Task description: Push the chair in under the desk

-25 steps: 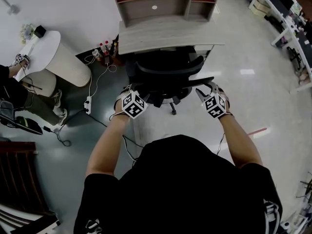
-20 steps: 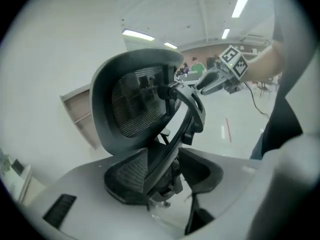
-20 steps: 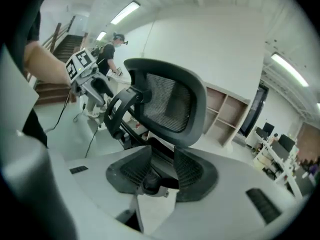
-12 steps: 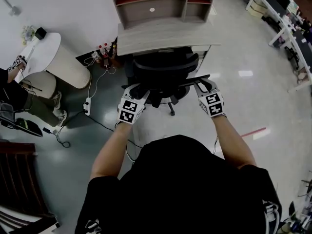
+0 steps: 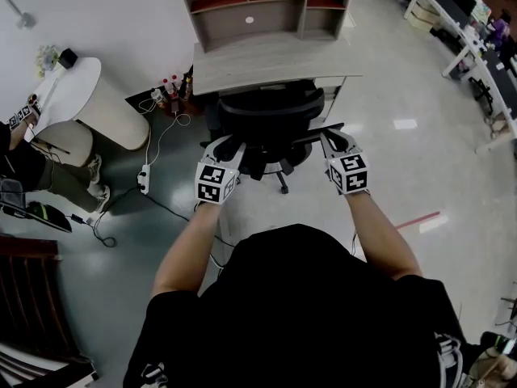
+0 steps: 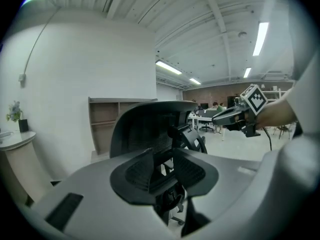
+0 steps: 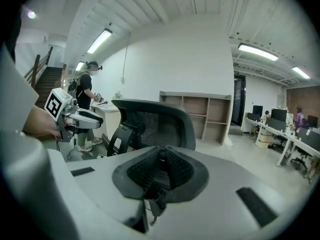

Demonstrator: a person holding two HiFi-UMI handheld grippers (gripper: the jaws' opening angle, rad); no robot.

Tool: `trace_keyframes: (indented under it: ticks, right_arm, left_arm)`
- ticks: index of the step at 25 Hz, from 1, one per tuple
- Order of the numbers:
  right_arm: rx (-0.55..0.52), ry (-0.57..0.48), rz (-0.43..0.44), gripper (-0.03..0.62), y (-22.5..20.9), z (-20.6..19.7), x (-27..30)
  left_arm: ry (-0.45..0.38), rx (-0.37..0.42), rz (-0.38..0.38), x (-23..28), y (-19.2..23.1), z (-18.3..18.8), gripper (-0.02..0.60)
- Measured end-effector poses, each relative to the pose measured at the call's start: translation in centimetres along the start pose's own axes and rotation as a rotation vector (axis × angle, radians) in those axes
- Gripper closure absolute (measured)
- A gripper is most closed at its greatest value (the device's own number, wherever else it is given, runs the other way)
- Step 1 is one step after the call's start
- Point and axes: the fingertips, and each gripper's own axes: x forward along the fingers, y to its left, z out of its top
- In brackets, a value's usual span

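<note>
glossy grey office floor. in the head view we see the mesh office chair (image 5: 271, 107) drawn up to the desk (image 5: 275, 59), with our left gripper (image 5: 232, 146) and right gripper (image 5: 333, 138) at its back. in the left gripper view our jaws, just closing, stand narrowly apart and press nothing. in the right gripper view our jaws have just closed almost together, with nothing between them.

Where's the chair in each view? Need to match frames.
Head view: chair top centre, just below the shelf unit.
Left gripper view: chair centre, backrest just above the jaws.
Right gripper view: chair centre-left, backrest above the jaws.
Shared landmark: shelf unit behind the chair in all three.
</note>
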Motion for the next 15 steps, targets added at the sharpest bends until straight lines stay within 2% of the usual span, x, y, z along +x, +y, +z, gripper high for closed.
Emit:
trace_keyframes:
  ticks: [6,15]
  right_arm:
    - [0.071,-0.017,-0.007,0.58,-1.1,0.2,0.0]
    - [0.097,-0.016,-0.004,0.585,-1.7,0.0,0.3]
  left_arm:
    - [0.001,-0.002,0.001,0.6,-0.5,0.2,0.463]
    - [0.005,-0.008,0.007,1.0,-0.5,0.0,0.469]
